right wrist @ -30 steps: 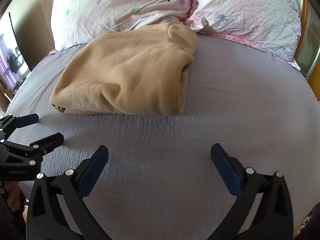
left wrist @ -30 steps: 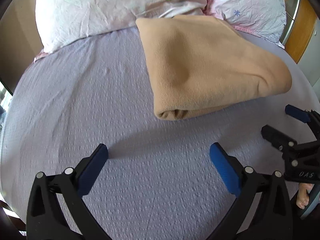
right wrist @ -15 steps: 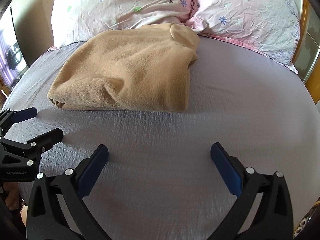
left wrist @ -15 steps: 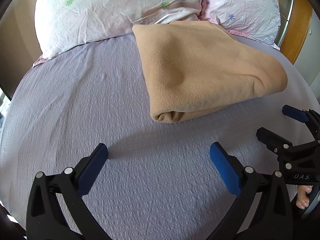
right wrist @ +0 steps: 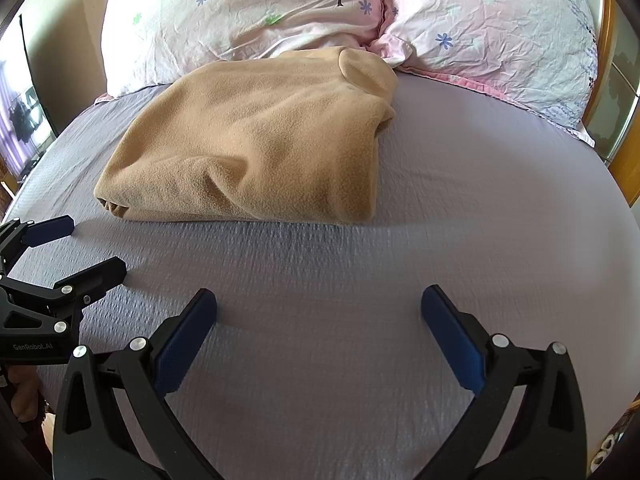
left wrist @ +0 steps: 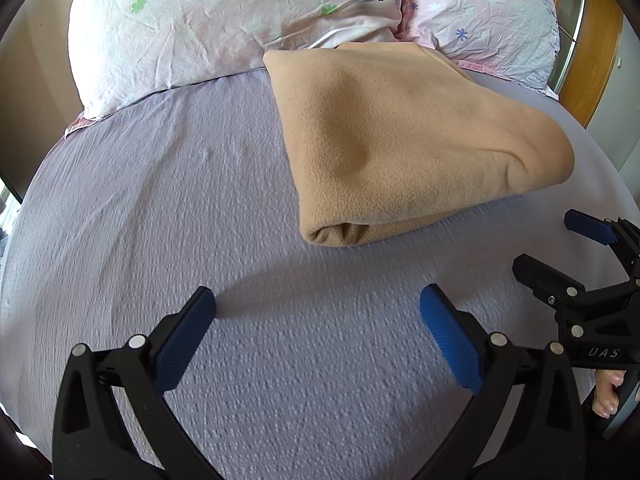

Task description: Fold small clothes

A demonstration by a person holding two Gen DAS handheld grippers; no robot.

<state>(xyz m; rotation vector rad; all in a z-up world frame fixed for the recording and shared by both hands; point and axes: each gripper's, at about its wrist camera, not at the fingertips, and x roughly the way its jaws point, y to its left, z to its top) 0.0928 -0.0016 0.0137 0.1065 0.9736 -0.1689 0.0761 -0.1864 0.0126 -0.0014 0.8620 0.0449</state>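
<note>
Tan and fuzzy, the folded fleece (left wrist: 404, 148) lies on the bed near the head end, and its far edge touches the two pillows. One pillow (left wrist: 224, 20) is pale with little flowers and a tree; the other pillow (right wrist: 496, 28) is pink. The sheet (left wrist: 160, 208) under it all is light purple. The left gripper (left wrist: 318, 312) and the right gripper (right wrist: 319, 310) hang over the bare sheet near the foot edge, apart from the fleece. Both are wide open and hold nothing.

Pillows (left wrist: 224, 20) cropped at top edge
</note>
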